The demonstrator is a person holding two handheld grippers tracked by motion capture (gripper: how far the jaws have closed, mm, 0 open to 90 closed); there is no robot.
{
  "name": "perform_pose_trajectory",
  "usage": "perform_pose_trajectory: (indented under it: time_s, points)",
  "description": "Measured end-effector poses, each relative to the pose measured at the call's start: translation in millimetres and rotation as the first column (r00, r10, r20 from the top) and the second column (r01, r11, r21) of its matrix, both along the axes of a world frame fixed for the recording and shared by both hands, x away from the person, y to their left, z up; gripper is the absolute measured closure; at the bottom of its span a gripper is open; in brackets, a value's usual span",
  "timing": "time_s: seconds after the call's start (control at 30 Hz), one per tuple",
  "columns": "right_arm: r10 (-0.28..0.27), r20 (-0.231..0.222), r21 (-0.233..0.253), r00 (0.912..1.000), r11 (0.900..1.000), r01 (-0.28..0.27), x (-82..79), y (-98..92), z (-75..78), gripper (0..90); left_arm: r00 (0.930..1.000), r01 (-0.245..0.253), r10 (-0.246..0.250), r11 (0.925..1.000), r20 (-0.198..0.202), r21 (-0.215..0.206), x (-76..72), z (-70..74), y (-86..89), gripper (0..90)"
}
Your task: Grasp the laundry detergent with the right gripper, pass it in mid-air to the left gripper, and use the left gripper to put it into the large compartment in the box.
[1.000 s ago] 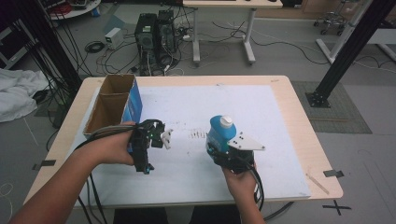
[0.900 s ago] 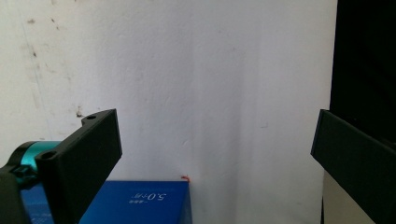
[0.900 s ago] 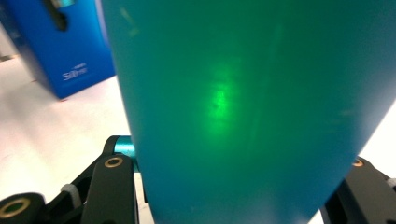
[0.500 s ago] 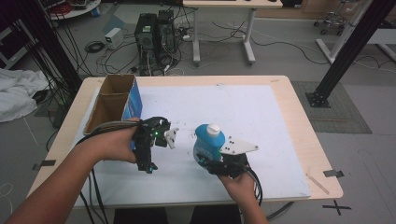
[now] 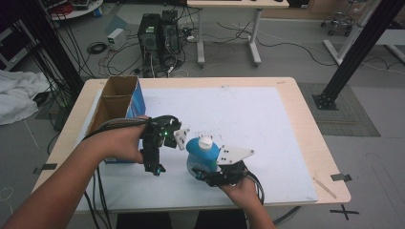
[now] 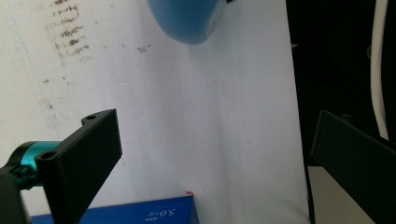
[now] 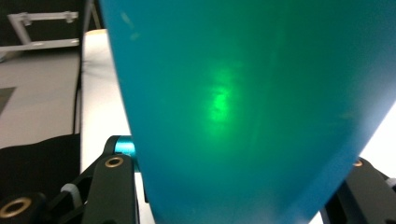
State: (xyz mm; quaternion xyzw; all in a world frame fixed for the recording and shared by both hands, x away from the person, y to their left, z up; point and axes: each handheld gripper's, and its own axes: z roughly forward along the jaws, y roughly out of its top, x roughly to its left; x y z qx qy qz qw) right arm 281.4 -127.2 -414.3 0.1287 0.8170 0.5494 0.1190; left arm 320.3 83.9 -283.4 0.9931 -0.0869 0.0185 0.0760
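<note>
A blue bottle (image 5: 201, 158) with a white cap (image 5: 205, 141) is held just above the white sheet, front of centre, leaning left. My right gripper (image 5: 204, 171) is shut on its lower body; in the right gripper view the bottle (image 7: 243, 102) rises between the jaws of the right gripper (image 7: 243, 186). My left gripper (image 5: 165, 143) is just left of the bottle, open and holding nothing. In the left gripper view the left gripper (image 6: 210, 149) has its jaws wide apart over the sheet, with the bottle (image 6: 187, 18) ahead at the top.
An open cardboard box (image 5: 117, 102) with a blue side (image 6: 140, 212) stands at the table's left, right behind my left hand. A white sheet (image 5: 248, 119) covers most of the wooden table (image 5: 310, 143). Computers, cables and desk legs are on the floor beyond.
My right gripper has carried the bottle leftward and nearer, close to the left gripper, and tipped it left. The left gripper has barely shifted.
</note>
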Motion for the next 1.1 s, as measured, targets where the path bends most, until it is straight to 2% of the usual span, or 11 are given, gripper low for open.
perform_pose_trajectory:
  time_s: [0.13, 0.27, 0.37, 0.43, 0.47, 0.7, 0.9, 1.1]
  points:
    - [0.072, -0.016, 0.002, 0.9973, 0.997, -0.072, 0.8, 6.3, -0.9, 44.0, 0.9999, 0.014, -0.014, 0.9999, 0.001, 0.000, -1.3, 5.0, -4.4, 1.8]
    - [0.133, -0.036, -0.003, 0.9905, 0.991, -0.133, 3.7, 13.3, -1.6, 44.1, 0.9996, 0.027, -0.027, 0.9996, -0.004, -0.004, -3.6, 9.9, -8.8, 1.8]
    - [0.154, -0.041, -0.006, 0.9872, 0.988, -0.154, 5.0, 15.8, -1.7, 44.1, 0.9993, 0.038, -0.038, 0.9993, -0.006, -0.004, -5.4, 13.2, -11.8, 1.8]
    - [0.174, -0.048, -0.008, 0.9836, 0.985, -0.175, 6.0, 18.8, -1.6, 44.0, 0.9990, 0.044, -0.044, 0.9990, -0.005, -0.003, -6.5, 14.9, -14.2, 1.8]
    - [0.197, -0.055, -0.011, 0.9788, 0.980, -0.198, 6.8, 21.8, -1.4, 44.0, 0.9988, 0.049, -0.049, 0.9988, -0.005, -0.002, -7.1, 15.6, -15.4, 1.8]
    - [0.231, -0.070, -0.017, 0.9704, 0.972, -0.233, 9.8, 32.0, -1.1, 44.0, 0.9987, 0.048, -0.048, 0.9989, -0.018, 0.005, -9.2, 15.1, -23.7, 1.7]
    - [0.238, -0.069, -0.013, 0.9689, 0.971, -0.239, 12.3, 37.5, 0.3, 44.1, 0.9989, 0.041, -0.041, 0.9991, -0.025, 0.008, -9.2, 14.7, -26.5, 1.8]
    - [0.246, -0.066, -0.024, 0.9671, 0.969, -0.248, 15.0, 46.3, -0.4, 44.0, 0.9997, 0.018, -0.018, 0.9998, -0.014, 0.013, -8.9, 13.9, -28.3, 1.8]
